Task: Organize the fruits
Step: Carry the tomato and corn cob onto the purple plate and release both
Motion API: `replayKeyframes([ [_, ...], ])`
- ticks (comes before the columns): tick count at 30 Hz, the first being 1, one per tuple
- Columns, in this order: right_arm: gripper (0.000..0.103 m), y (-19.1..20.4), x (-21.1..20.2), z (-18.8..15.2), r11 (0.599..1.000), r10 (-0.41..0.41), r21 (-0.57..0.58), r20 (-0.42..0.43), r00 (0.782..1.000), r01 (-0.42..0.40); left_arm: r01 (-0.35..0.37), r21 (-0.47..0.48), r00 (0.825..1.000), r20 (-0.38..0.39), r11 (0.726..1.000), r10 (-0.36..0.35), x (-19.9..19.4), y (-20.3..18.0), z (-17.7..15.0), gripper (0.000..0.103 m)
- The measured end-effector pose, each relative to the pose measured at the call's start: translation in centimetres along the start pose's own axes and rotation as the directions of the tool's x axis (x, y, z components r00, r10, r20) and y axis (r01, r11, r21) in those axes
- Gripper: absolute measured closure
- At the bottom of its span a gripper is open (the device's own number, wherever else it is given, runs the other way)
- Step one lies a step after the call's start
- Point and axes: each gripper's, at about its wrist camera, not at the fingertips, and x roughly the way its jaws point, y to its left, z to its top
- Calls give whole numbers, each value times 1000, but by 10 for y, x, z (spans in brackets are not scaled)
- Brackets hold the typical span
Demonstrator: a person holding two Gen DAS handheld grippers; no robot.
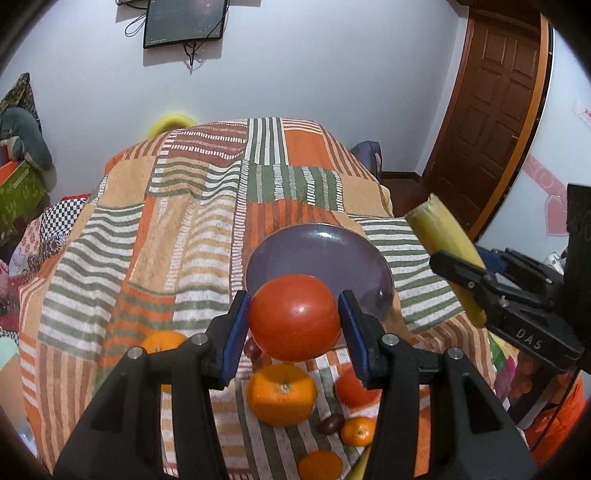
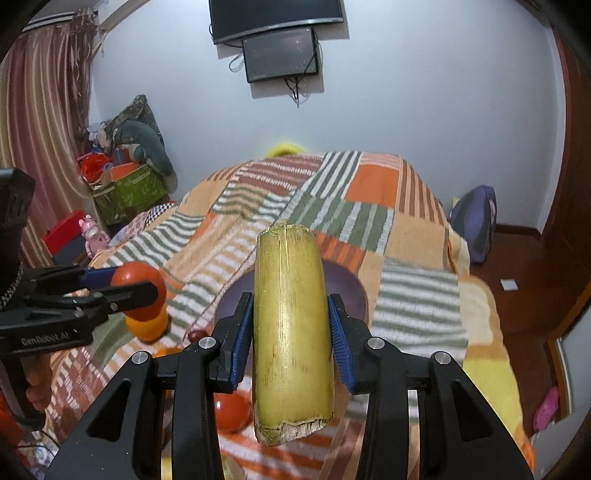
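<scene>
- My left gripper sits at lower centre of the left wrist view, its blue-padded fingers pinching a tomato from both sides; the tomato is lifted clear of the bedspread.
- In the right wrist view that same gripper shows at the left edge, the tomato caught between its fingers.
- My right gripper fills the lower centre of its own view, fingers clamped on a yellow-green stalk that stands upright between them, cut ends at top and bottom.
- From the left wrist view, the right gripper comes in at the right edge with the stalk slanting up and to the left.
- A purple plate lies on the bedspread just behind the held tomato in frame; in the right view the plate is partly hidden behind the stalk.
- Low in the left view, loose on the bedspread: an orange at centre, a second tomato to its right, a small orange beside a dark grape, and another orange behind my left finger.
- A dark monitor hangs on the wall at the top, and a wooden door stands at upper right.
</scene>
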Motion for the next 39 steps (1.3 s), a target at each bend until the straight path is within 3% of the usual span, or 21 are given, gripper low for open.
replayKeyframes([
  [10,67,2,29,16,1000,15,-2,7,1000,-15,-49,34,999,-14,998,49,30,9,19,54],
  [19,67,0,84,13,1000,-13,-22,-100,995,11,-17,7,994,-111,1000,17,79,29,28,54],
  [23,67,-1,104,8,1000,5,-11,-150,989,-7,-36,12,991,-131,999,37,99,35,30,54],
  [30,67,5,123,1,999,15,-34,-198,980,-22,-54,43,982,-178,998,61,130,37,28,55],
  [39,67,0,143,-9,999,28,-35,-263,964,-39,-28,30,974,-223,999,34,146,40,26,55],
])
